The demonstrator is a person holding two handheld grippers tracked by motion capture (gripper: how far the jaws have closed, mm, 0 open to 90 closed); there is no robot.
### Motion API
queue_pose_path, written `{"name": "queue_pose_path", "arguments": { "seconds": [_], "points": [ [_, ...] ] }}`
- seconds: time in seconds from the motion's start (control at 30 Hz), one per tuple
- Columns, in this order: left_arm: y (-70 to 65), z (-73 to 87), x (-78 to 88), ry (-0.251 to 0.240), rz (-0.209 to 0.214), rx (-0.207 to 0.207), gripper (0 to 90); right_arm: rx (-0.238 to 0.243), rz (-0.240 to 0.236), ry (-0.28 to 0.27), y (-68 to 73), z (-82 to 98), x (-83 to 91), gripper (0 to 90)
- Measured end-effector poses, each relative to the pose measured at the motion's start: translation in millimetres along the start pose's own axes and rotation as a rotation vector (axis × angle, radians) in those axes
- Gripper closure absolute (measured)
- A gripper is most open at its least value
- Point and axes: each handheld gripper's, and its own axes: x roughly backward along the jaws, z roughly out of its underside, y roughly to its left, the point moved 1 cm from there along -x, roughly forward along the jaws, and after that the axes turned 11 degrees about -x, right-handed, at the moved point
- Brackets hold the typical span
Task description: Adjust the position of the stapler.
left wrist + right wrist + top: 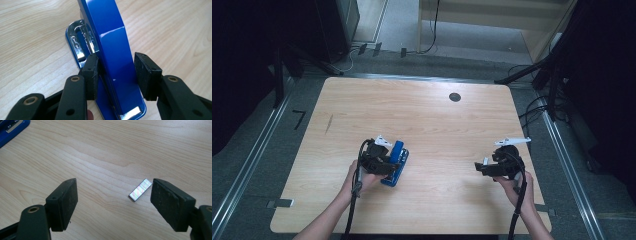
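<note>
On the pale wooden counter [427, 115] a glossy blue metal stapler [113, 57] lies at the person's left side, near the front edge. Its top arm is lifted up and open, so the shiny chrome staple channel [83, 37] in the base can be seen under it.

The left claw [117, 75] is around this raised blue arm. In the left gripper view the arm stands between the two black pads. The left pad [91, 75] lies against the side of the arm, while the right pad sits just beside the other side; I cannot tell if it really presses there. The jaws are narrow around the arm, close to a grip. From the high view, the left hand [362, 177] holds this claw low over the stapler, and the stapler shows just to the right of it.

The right claw [113, 202] is well apart, at the person's right side of the counter, in the right hand [512, 182]. Its jaws are wide open and hold nothing. Between them, close to the right pad [170, 202], a small flat silvery strip of staples [140, 189] lies on the wood; it touches neither pad. In the far upper left corner of the right gripper view, one corner of the blue stapler is visible.

A small dark round hole [455, 97] is in the counter near its far edge.
</note>
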Motion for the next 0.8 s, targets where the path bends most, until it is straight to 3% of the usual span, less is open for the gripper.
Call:
{"name": "queue_pose_path", "arguments": {
  "seconds": [0.13, 0.2, 0.27, 0.47, 0.63, 0.8],
  "points": [
    [-2.2, -1.4, -1.4, -0.004, -0.029, 0.015, 58.1, 0.004, -0.002, 0.004, -2.2, -0.2, -0.4, 22.9],
    [-5.1, -2.5, -4.7, -0.012, -0.08, 0.04, 56.8, 0.0, -0.008, 0.006, -3.1, -0.5, -1.3, 22.9],
    [-8.9, -5.5, -6.8, -0.054, -0.154, 0.057, 56.6, -0.004, -0.009, 0.009, -3.5, -1.2, -2.1, 22.8],
    [-15.9, -7.5, -14.3, -0.041, -0.225, 0.048, 57.8, 0.003, -0.011, 0.015, -1.2, -2.4, -2.6, 22.9],
    [-17.7, -8.0, -16.3, -0.029, -0.235, 0.037, 58.6, -0.007, -0.011, 0.02, -4.3, -2.3, -3.0, 22.9],
    [-15.7, -7.5, -15.9, -0.032, -0.205, 0.032, 59.4, -0.007, -0.011, 0.02, -4.9, -2.4, -2.7, 23.0]
  ]
}}
